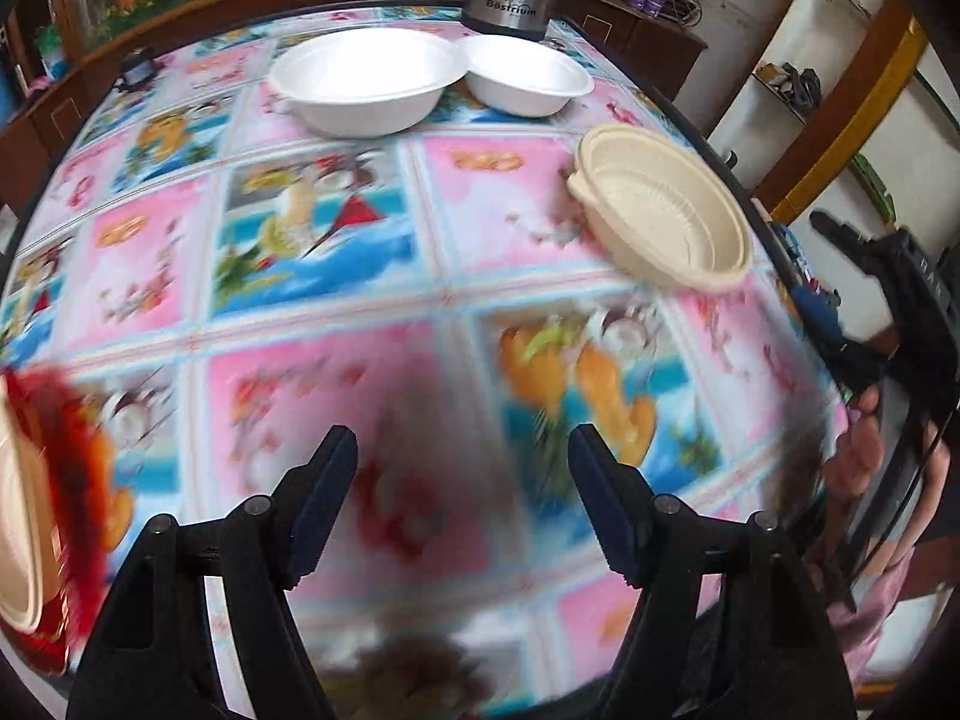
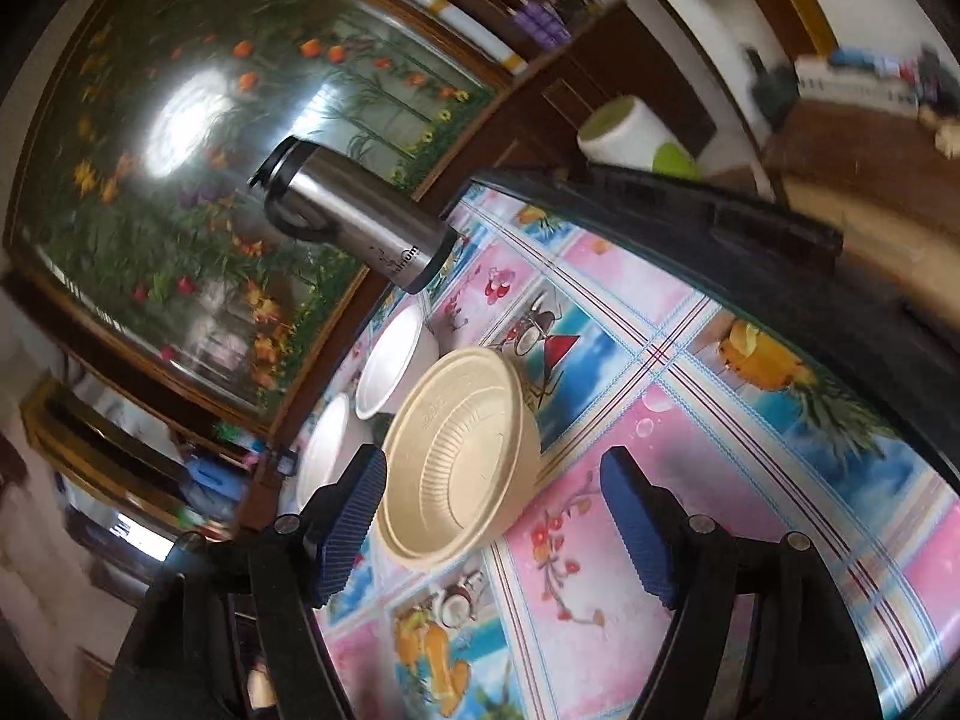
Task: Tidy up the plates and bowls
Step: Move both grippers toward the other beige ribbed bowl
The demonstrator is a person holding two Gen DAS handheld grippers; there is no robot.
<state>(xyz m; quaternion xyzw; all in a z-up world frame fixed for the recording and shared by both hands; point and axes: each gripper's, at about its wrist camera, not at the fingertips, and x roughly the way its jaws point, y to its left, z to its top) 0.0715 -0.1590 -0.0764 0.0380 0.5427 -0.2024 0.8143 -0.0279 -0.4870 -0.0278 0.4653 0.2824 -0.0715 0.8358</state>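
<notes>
Both grippers are wide open and empty: right gripper (image 2: 492,519) lines up just behind the beige ribbed bowl (image 2: 459,459) (likely next pickup), left gripper (image 1: 462,504) over bare tablecloth (image 1: 336,360).

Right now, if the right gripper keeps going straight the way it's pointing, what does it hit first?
Probably the beige bowl: it sits just ahead of the open right gripper, nearer the left finger. Depth is uncertain.

Bright daylight. Both pictures are smeared with blur, curved at dark edges; white glare shines on the glossy flower-painted wall panel (image 2: 180,120).
</notes>
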